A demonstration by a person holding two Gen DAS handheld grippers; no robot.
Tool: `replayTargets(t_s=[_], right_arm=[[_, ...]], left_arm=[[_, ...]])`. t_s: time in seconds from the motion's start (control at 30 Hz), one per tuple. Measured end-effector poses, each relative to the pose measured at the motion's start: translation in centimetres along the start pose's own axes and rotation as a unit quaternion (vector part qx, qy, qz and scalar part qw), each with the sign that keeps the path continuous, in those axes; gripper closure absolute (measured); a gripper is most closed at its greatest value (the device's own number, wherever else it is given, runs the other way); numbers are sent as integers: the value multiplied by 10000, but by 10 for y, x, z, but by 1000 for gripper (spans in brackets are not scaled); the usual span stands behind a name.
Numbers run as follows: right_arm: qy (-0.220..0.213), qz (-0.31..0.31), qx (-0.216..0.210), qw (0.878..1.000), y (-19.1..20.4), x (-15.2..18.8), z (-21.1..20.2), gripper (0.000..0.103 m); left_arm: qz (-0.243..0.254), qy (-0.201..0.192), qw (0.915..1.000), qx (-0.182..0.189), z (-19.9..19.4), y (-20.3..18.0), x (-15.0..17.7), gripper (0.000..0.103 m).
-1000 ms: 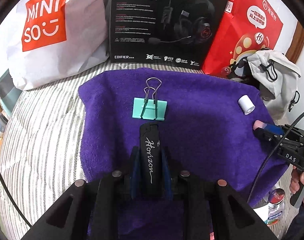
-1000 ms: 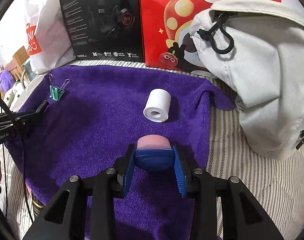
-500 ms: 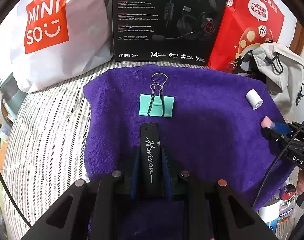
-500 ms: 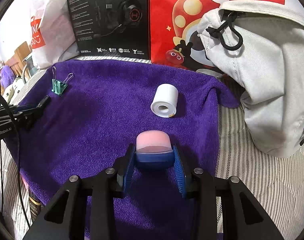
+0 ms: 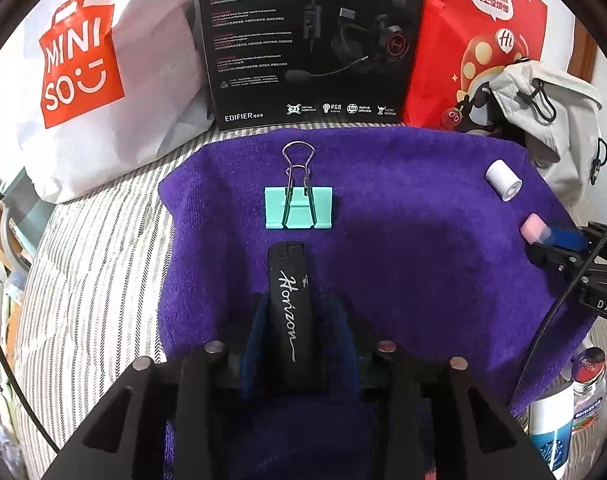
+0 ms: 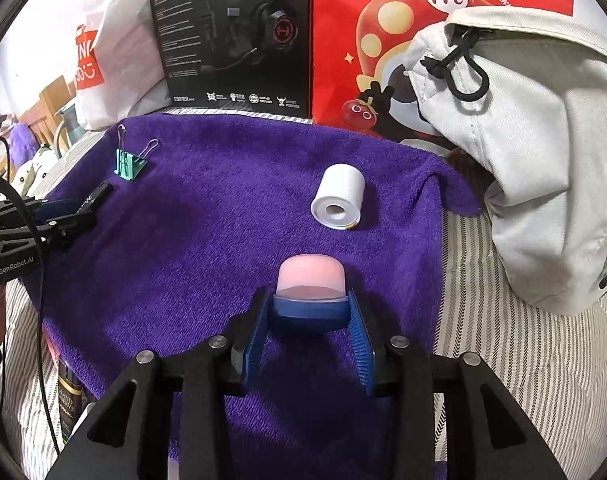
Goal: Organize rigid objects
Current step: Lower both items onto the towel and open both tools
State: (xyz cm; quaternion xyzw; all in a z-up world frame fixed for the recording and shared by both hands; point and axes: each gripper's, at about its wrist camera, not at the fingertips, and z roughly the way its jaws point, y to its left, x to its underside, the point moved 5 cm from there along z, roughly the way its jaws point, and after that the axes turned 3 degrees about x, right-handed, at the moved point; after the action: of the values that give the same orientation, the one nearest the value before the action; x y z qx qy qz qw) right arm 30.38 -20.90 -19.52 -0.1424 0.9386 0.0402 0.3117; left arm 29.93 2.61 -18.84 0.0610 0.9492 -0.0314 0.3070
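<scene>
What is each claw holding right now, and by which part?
The left claw grips a black "Horizon" lighter-shaped stick by its rear half. The right claw grips a blue container with a pink cap by its blue base.

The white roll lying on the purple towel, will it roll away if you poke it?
Probably a bit: the white roll lies on its round side, so a sideways nudge could turn it. The fuzzy purple towel would likely stop it soon. Its hollow middle suggests that it is light, so it should lift easily.
</scene>
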Motion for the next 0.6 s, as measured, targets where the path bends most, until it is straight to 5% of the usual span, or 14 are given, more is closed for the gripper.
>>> replayTargets(t_s=[0.17,0.4,0.6], right_arm=[[49,-149,-113,9998,7,4,-4,47],[95,-7,-278,9996,6,3,-7,46],[69,138,-362,9992,1,1,-12,45]], left_arm=[[60,14,10000,19,0,-2,1,60],[424,-19,9986,-311,-5,-15,-1,26],[297,-54,9991,-308,-10,-8,0,25]])
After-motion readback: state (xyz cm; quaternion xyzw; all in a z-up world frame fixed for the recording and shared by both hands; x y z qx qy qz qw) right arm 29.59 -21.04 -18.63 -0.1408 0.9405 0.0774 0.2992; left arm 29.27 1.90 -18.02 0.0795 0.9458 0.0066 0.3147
